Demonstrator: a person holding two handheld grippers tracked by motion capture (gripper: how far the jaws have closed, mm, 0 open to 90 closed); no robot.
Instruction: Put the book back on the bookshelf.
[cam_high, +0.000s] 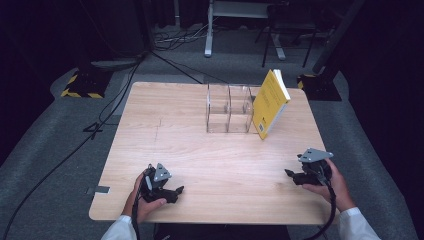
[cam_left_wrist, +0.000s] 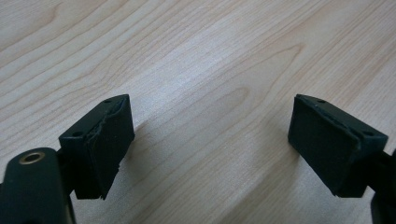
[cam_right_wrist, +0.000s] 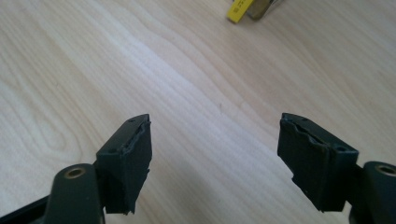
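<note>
Counter (cam_high: 200, 150): pale wood, mostly bare near the person's edge.

Rack (cam_high: 230, 107): clear, two compartments, both empty, at the far side of the counter; the landmark for all below.

Book (cam_high: 270, 102): yellow cover, white page block, touching the rack's right end, tilted, leaning against it, lower corner on the counter. Same corner seen as a yellow scrap (cam_right_wrist: 240, 10) at the top of the right gripper view.

Left claw (cam_high: 175, 192): well short of the rack, down-left of it, near the counter's near edge; held in a hand, resting low. Jaws spread wide with bare wood between them (cam_left_wrist: 210, 140); holding nothing.

Right claw (cam_high: 290, 174): well short of the rack, down-right of it, roughly below the book; jaws spread wide over bare wood (cam_right_wrist: 215, 154); holding nothing.

Step in hand, as judged: approach to the book, likely for standing it in a rack compartment. Right claw nearer, better placed.

Handling notes: approach from the book's free right side, jaws kept spread until both covers sit between the pads. Grip near the upper edge, across the thickness, not on loose pages. Risk of a lean collapsing sideways or the light rack sliding if nudged; left claw worth bringing up to steady the rack. Lift clear before turning upright.
</note>
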